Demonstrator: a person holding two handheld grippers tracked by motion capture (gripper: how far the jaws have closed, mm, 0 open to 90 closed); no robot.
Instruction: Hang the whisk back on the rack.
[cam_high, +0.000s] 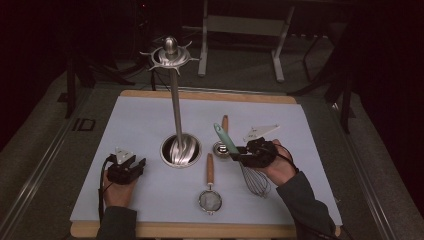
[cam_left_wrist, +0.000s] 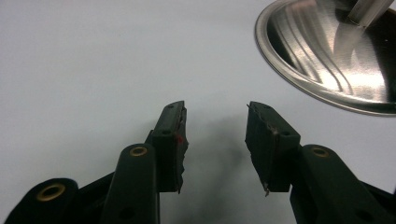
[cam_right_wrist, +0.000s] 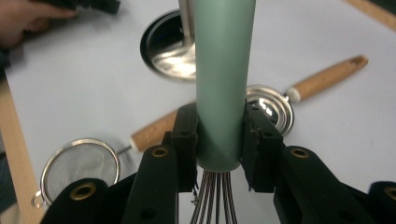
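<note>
White sheeting covers the table (cam_high: 150, 125), where a steel stand (cam_high: 176, 100) rises from its round base (cam_left_wrist: 327, 56), the tallest thing there. Right of it, the right hand-held gripper (cam_right_wrist: 219, 140) clamps both pads on the green handle of a whisk (cam_right_wrist: 224, 70), wires trailing toward the person; the whisk seems lifted off the sheet, though that is hard to judge. A wooden-handled strainer (cam_high: 210, 192) and a small ladle (cam_right_wrist: 275, 105) lie nearby. The left hand-held gripper (cam_left_wrist: 215, 140) rests with jaws apart, holding nothing.
</note>
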